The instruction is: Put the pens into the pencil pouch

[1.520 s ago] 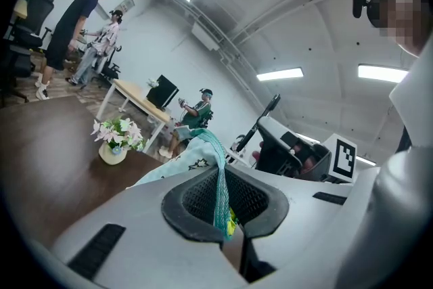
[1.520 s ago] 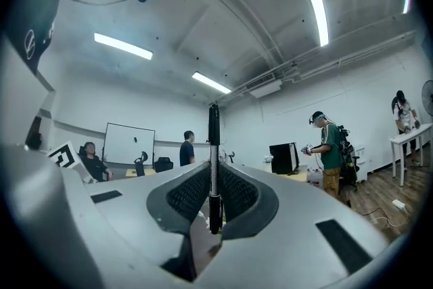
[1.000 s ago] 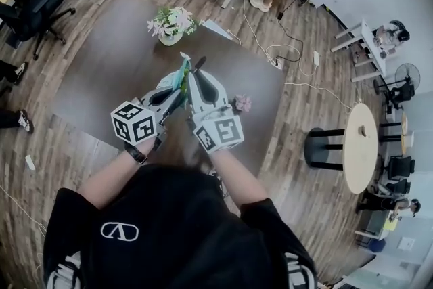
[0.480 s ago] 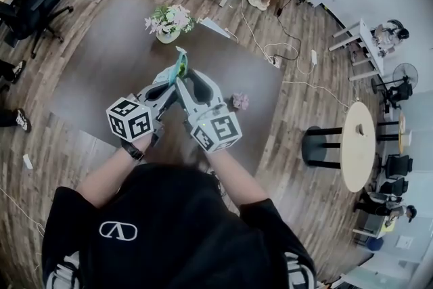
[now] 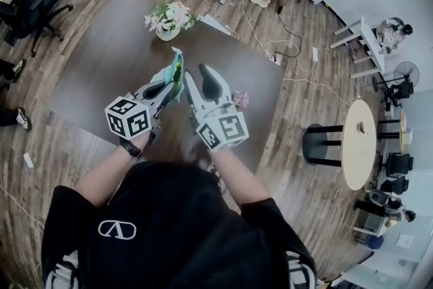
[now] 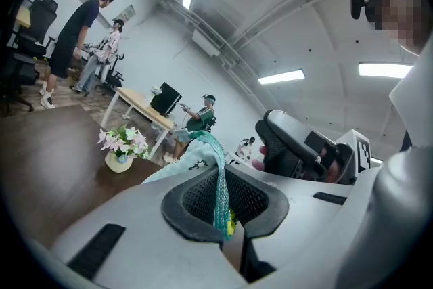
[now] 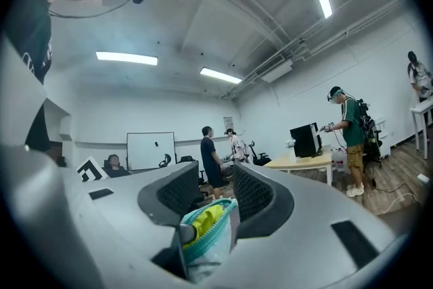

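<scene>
The pencil pouch (image 5: 175,68), teal with a zip edge, is held up in the air over the middle of a dark brown table (image 5: 95,71), near the person's chest. On the far side of the table, a little left of the pouch, stands a pot of pink and white flowers (image 5: 169,19). The left gripper (image 5: 174,83) is clamped tight on the pouch: in the left gripper view its jaws pinch the pouch's (image 6: 210,145) mesh edge between their dark pads, and the cloth rises above the left gripper's (image 6: 223,199) tips. Just to the right, the right gripper (image 5: 199,74) has its jaws apart and they have just been opening. In the right gripper view the pouch's (image 7: 203,243) open mouth shows low in the gap of the right gripper (image 7: 216,186), with neither pad pressing on it. A yellow pen (image 7: 205,216) lies inside that mouth. Further right on the table sits a small pink object (image 5: 241,99), and well apart on the wood floor is a round table (image 5: 358,145).
</scene>
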`<state>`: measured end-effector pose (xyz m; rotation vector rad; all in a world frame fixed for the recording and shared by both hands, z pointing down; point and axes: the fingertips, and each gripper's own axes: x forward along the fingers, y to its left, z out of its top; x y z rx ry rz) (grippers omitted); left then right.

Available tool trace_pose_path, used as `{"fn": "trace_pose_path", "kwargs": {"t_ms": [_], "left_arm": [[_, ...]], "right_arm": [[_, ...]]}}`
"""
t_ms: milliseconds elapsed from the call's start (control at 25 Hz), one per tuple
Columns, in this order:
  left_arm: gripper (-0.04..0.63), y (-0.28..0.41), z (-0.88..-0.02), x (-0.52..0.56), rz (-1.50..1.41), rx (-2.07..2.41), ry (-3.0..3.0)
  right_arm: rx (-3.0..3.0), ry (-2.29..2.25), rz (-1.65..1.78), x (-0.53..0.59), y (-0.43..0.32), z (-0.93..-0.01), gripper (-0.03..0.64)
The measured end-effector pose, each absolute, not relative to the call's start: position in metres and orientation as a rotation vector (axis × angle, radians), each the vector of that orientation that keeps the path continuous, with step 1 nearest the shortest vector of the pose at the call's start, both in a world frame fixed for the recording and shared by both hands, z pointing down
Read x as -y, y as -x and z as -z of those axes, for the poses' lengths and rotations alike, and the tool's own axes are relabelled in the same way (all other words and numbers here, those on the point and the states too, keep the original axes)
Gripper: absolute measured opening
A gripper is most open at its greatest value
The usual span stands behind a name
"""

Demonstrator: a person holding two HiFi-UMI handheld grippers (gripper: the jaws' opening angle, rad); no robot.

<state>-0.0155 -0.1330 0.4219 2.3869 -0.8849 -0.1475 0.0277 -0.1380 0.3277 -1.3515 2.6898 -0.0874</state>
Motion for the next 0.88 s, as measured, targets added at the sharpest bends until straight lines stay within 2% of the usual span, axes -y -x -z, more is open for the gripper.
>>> {"fn": "trace_pose_path", "kwargs": {"t_ms": [560,880], "left_arm": [[0.015,0.075,-0.598,0.168,-0.293,1.153,-2.297],[0.015,0.039,-0.685,0.179,-0.462,1.078,-2.294]], "right_arm": [[-2.609,1.614,0.244,0.122,-0.104,-0.384,0.153],[-2.583,1.727,0.346,0.114,-0.127,-0.419,0.153]]}}
